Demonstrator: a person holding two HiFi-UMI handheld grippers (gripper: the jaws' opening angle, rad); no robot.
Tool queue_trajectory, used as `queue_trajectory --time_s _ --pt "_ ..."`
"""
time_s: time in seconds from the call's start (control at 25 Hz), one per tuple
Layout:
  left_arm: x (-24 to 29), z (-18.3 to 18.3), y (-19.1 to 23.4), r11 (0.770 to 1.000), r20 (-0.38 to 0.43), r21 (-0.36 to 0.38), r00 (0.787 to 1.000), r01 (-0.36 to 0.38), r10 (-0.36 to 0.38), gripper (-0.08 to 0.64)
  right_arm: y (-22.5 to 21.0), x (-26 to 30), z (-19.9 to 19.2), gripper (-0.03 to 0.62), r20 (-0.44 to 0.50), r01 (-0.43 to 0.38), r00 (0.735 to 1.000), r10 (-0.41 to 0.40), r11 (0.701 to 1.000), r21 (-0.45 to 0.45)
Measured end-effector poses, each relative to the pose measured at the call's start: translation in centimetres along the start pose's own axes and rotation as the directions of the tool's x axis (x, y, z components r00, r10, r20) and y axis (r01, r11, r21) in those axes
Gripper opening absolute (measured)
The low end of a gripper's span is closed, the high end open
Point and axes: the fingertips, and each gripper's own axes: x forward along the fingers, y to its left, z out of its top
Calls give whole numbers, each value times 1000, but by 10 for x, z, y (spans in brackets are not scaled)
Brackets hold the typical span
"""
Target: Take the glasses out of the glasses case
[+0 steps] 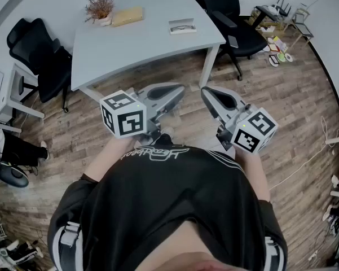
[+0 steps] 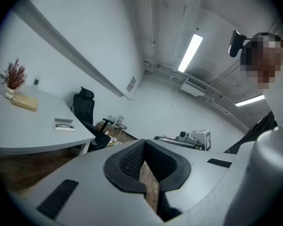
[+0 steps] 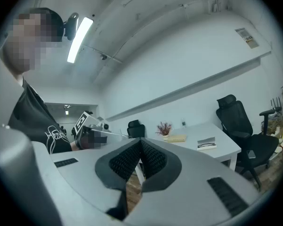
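Observation:
The open glasses case [image 1: 182, 25] lies on the far right part of the white table [image 1: 146, 44], with dark-framed glasses resting in it. It also shows small in the left gripper view as the case [image 2: 64, 124] and in the right gripper view as the case [image 3: 206, 144]. Both grippers are held in front of the person's chest, over the wooden floor and well short of the table. My left gripper [image 1: 177, 89] [image 2: 143, 147] is shut with nothing in it. My right gripper [image 1: 208, 92] [image 3: 140, 147] is likewise shut and empty.
A dried plant in a small pot [image 1: 100, 7] and a tan block [image 1: 127, 16] sit at the table's far left. Black office chairs stand left [image 1: 36, 55] and right [image 1: 231, 16] of the table. Small clutter [image 1: 279, 47] lies on the floor at the far right.

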Motion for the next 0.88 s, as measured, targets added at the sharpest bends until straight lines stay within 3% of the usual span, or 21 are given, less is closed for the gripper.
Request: queue_trajectory --time_s 0.16,0.36,0.88 --pt "1 0 -8 999 7 6 999 33 -33 8 0 -2 0 8 -2 -5 1000 5 1000 0" --pt "0 -3 -2 1000 2 6 1000 19 -19 8 -1 2 -3 8 -14 -16 1000 17 1000 4" --pt "11 2 64 995 11 -98 1000 5 -4 8 -44 46 -14 8 -57 -18 998 22 998 67"
